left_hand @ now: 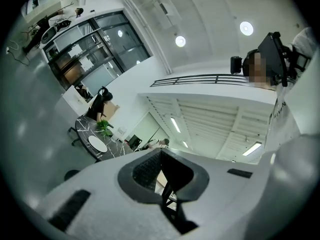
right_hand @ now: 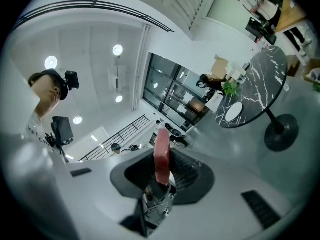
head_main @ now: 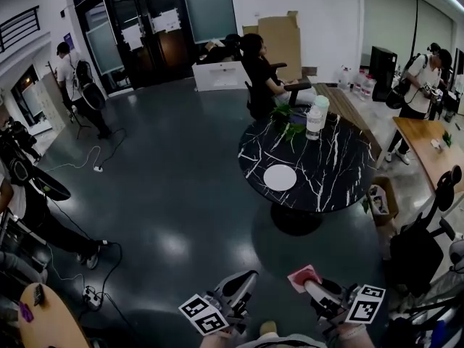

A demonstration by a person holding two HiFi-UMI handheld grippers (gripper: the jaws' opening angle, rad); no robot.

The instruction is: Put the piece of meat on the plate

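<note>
A red slab of meat (head_main: 304,275) stands on edge between the jaws of my right gripper (head_main: 309,283), which is shut on it; the right gripper view shows the meat (right_hand: 162,156) upright in the pads. My left gripper (head_main: 244,281) is beside it at the bottom of the head view, jaws together with nothing between them, as the left gripper (left_hand: 161,168) view also shows. The white plate (head_main: 280,177) lies empty near the front edge of a round black marble table (head_main: 341,169), well ahead of both grippers. It also appears as the plate (left_hand: 97,144) and the plate (right_hand: 233,111).
On the table's far side stand a green plant (head_main: 287,119) and a clear jar (head_main: 314,122). A person (head_main: 259,75) sits behind it. A bin (head_main: 378,201) and a black chair (head_main: 415,249) are at the right. Cables and a power strip (head_main: 90,296) lie on the floor at left.
</note>
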